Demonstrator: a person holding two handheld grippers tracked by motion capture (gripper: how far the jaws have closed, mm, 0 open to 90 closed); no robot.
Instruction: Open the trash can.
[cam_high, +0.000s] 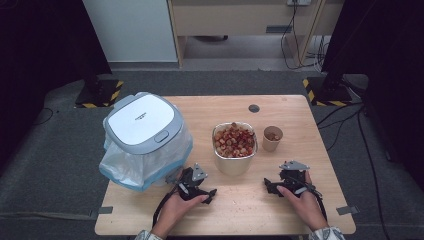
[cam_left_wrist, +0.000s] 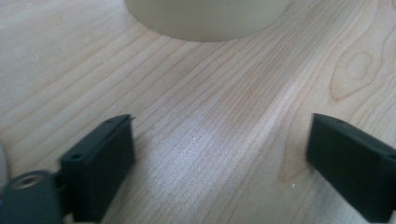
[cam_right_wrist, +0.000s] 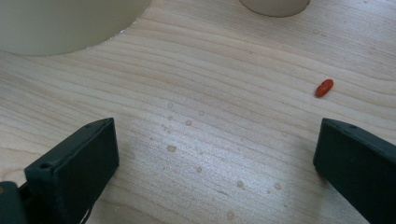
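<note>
Pale wood grain runs across the desk, where both grippers rest low with their jaws spread wide and nothing between them: the left gripper sits just in front of the metal container heaped with reddish-brown peanuts, and the right gripper lies to that container's right, short of the small paper cup. The work appears to be at its start, likely picking peanuts from the container. To do it well, one gripper should steady the container's wall while the other comes down from above on a single peanut at the top of the heap, closing gently so it does not squirt aside. A lone red piece lies on the desk ahead of the right gripper. Counted: two grippers, one container, one cup, one lidded bin with a plastic liner, one stray piece; the peanuts are too many to count.
</note>
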